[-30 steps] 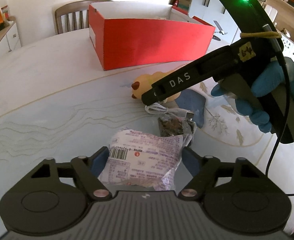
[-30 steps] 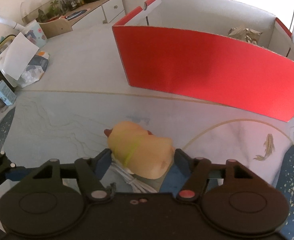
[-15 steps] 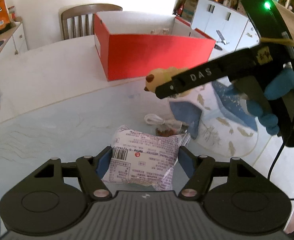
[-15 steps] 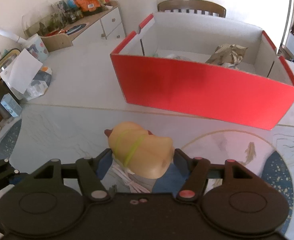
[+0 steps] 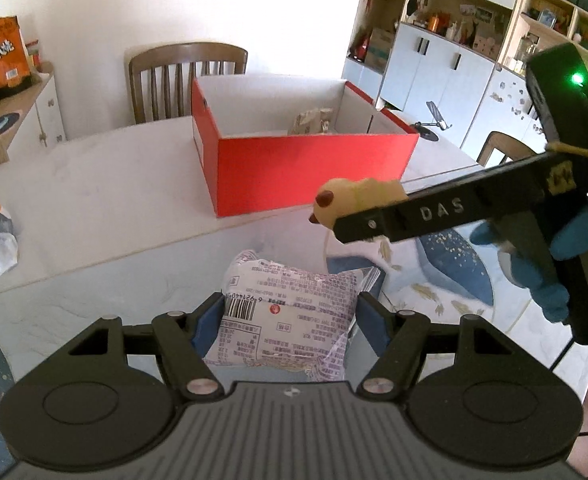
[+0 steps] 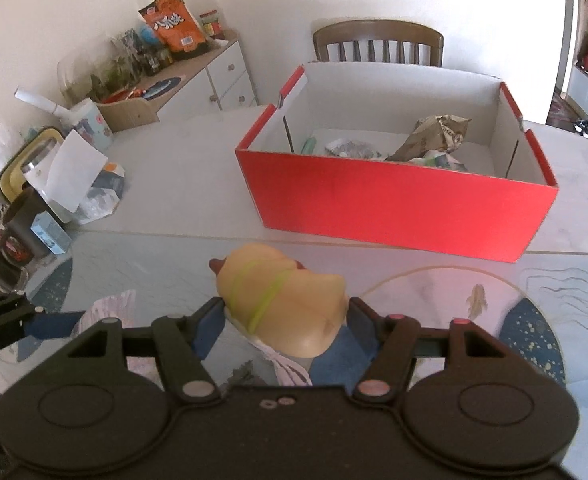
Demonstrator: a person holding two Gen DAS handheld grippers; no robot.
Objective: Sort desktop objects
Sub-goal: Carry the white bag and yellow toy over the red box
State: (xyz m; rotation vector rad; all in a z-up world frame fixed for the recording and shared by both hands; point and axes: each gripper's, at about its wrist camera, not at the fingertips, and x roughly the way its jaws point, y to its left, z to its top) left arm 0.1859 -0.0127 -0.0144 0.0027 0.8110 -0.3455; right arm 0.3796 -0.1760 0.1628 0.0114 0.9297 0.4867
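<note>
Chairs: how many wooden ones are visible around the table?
2. One chair stands behind the red box at the table's far side; a second chair shows at the right edge, partly hidden. Others may be out of view.

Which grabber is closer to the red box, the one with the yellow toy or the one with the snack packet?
Right. The right gripper, holding the yellow toy, is just short of the red box; the left gripper, holding the snack packet, is farther back.

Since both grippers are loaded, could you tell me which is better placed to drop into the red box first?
Right: the right gripper, shut on the yellow toy, is raised nearer the red box.
</note>
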